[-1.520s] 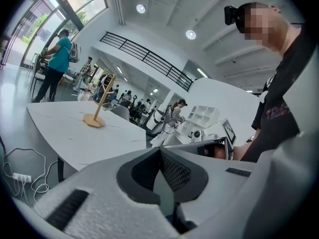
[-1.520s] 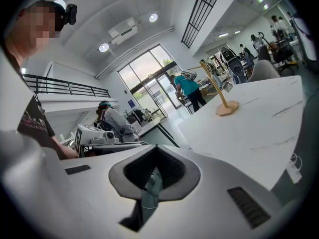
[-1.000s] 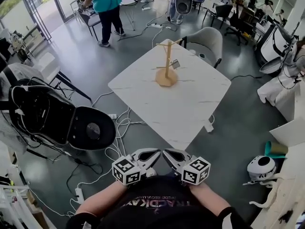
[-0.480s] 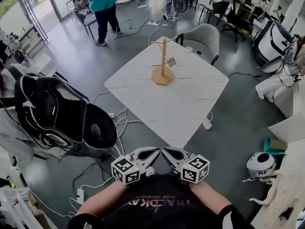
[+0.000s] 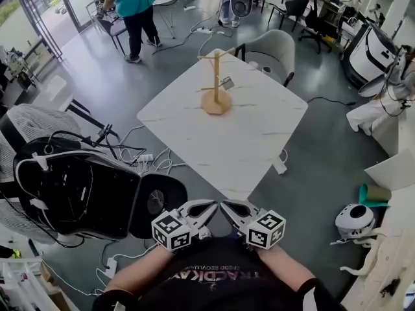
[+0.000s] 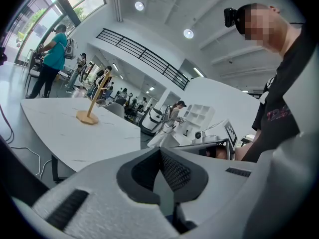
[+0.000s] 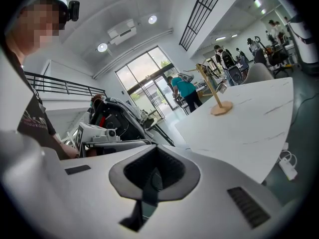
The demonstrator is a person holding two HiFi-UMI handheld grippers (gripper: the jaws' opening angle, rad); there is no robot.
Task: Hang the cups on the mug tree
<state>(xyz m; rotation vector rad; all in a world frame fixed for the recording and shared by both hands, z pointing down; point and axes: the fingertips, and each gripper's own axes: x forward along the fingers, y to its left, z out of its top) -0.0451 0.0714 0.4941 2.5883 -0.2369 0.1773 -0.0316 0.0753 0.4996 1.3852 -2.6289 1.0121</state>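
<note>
- The grey floor [image 5: 104,83] fills most of the head view, with loose cables [image 5: 139,155] trailing across it by the left corner of the worktop.
- The white marbled worktop [image 5: 253,141] stands corner-on ahead of the person. It also shows in the left gripper view [image 6: 75,133] and the right gripper view [image 7: 249,118].
- A big black case [image 5: 71,190] lies open on the floor, well to the left of the worktop.
- A grey armchair [image 5: 275,50] sits at the far edge of the worktop.
- A person in a teal top [image 5: 133,2] stands far off, near the glass doors.
- The left hand-held gripper [image 5: 209,207] is held low, close to the person's body and short of the near corner of the worktop. In its own view [image 6: 160,156] the jaws are together and grip nothing.
- The right hand-held gripper [image 5: 228,207] is just beside the left one, the two tips nearly meeting. Its own view [image 7: 154,156] also shows the jaws closed and empty.
- A white rounded shell [image 5: 355,224] lies on the floor to the right.
- The wooden mug tree [image 5: 216,86] stands upright on its round base near the far-left corner of the worktop, well apart from both grippers. It is also visible from the left [image 6: 93,101] and the right [image 7: 215,91].
- A small grey tag [image 5: 227,83] hangs from a peg on the right side of the mug tree.
</note>
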